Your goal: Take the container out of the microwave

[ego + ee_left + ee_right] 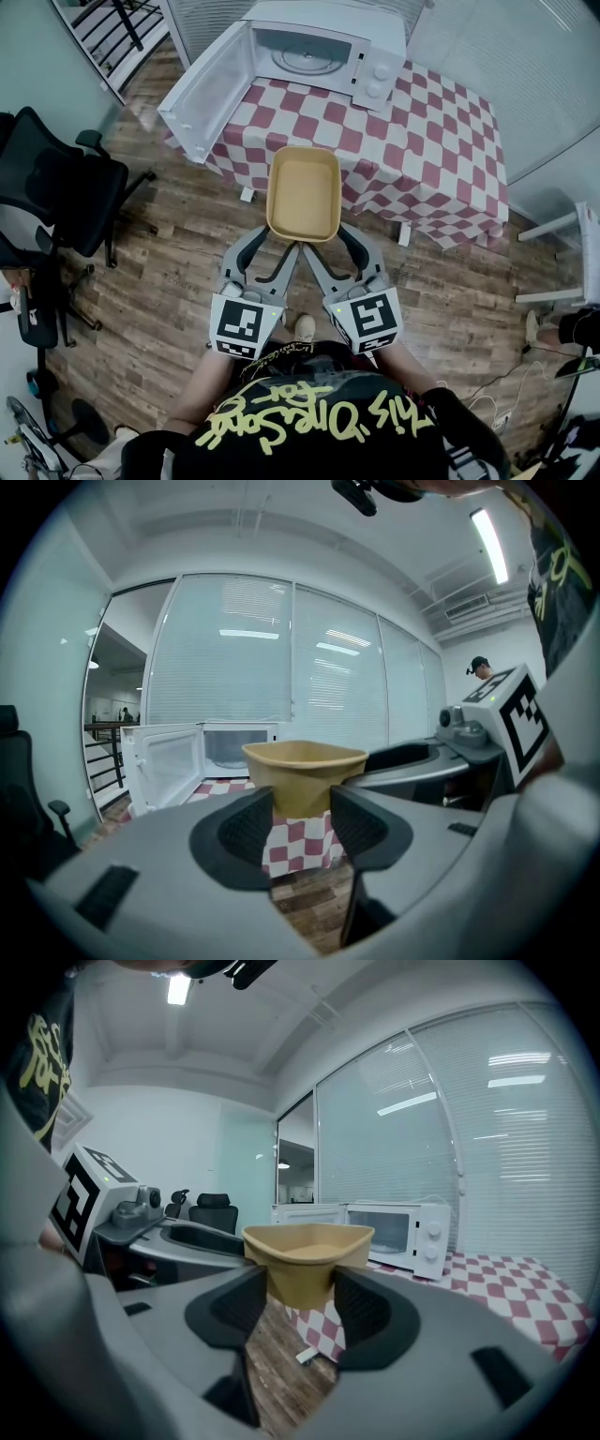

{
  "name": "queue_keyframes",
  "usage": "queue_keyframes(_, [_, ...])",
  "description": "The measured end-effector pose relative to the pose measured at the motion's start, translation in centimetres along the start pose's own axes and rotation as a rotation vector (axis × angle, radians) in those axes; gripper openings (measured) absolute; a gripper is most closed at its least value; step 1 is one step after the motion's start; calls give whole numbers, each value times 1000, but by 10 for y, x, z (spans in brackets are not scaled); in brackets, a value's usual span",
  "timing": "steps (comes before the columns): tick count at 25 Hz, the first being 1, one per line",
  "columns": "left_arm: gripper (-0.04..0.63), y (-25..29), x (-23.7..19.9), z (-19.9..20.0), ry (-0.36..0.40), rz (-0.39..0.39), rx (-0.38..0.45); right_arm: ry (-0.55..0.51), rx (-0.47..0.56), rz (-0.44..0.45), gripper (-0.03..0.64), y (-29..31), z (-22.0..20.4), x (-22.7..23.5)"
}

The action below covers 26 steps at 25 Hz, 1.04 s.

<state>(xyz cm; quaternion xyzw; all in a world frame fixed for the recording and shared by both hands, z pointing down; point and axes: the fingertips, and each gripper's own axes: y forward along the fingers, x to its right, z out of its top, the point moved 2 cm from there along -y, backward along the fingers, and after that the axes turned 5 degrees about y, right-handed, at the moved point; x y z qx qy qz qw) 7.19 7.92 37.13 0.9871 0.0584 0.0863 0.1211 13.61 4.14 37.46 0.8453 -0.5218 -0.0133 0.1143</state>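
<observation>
A tan, empty rectangular container hangs in the air over the wood floor, just in front of the table's near edge. My left gripper is shut on its near left corner and my right gripper is shut on its near right corner. In the left gripper view the container sits pinched between the dark pads of the left gripper. The right gripper view shows the same container between the pads of the right gripper. The white microwave stands at the table's far end, its door swung wide open.
The table has a red-and-white checked cloth. A black office chair stands at the left and a white chair at the right. Glass walls with blinds run behind the table. A person stands far off.
</observation>
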Motion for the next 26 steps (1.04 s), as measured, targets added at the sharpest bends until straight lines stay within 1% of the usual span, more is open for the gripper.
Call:
queue_keyframes(6, [193,-1,0,0,1,3,-4,12,-1,0,230,0,1,-2])
queue_keyframes(26, [193,1,1,0,-2,-10,-7,3,-9,-15,230,-2,-1,2])
